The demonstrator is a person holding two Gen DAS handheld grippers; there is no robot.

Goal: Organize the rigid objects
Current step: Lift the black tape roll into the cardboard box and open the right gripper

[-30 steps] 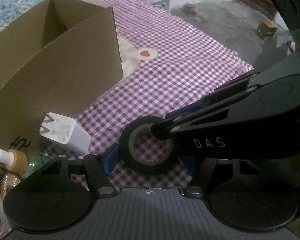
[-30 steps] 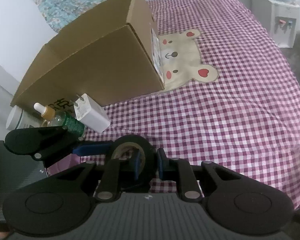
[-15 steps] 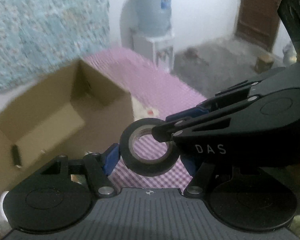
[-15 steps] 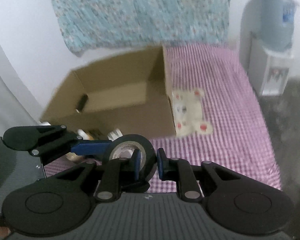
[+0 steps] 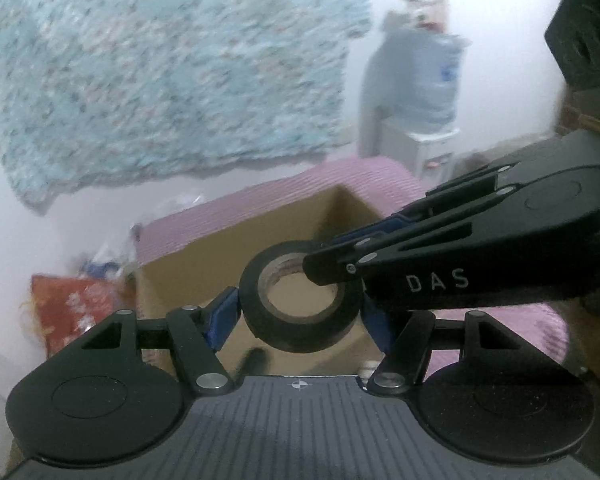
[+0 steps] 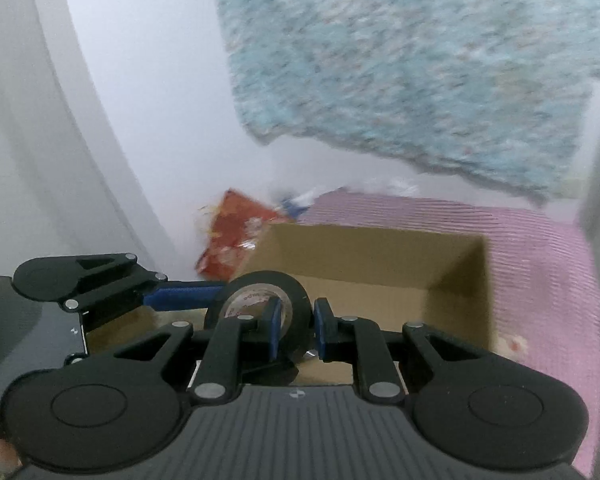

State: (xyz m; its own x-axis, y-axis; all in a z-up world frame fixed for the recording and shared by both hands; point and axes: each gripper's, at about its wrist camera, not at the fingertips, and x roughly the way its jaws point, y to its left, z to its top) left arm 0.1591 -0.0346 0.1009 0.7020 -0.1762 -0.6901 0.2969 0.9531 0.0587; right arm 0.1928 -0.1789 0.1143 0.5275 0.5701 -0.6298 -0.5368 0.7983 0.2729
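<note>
A black tape roll (image 5: 300, 332) hangs in the air above an open cardboard box (image 5: 204, 264). My left gripper (image 5: 300, 316) is shut on it, blue pads pressing its outer sides. My right gripper (image 6: 296, 328) is shut on the same tape roll (image 6: 256, 284), one finger through the hole and one outside, pinching the wall. In the left wrist view the right gripper (image 5: 340, 268) comes in from the right. In the right wrist view the left gripper's blue finger (image 6: 180, 294) reaches in from the left. The box (image 6: 380, 264) lies just beyond and below the roll. A small dark object (image 5: 256, 360) rests inside it, blurred.
The box stands on a pink checked cloth (image 6: 540, 280). A red patterned packet (image 6: 236, 236) lies behind the box by the white wall. A teal floral cloth (image 5: 172, 72) hangs above. A water dispenser (image 5: 428, 92) stands at the far right.
Both grippers have risen together with the tape roll, from low over the checked cloth to above the open box. The charger and bottles beside the box have dropped out of view.
</note>
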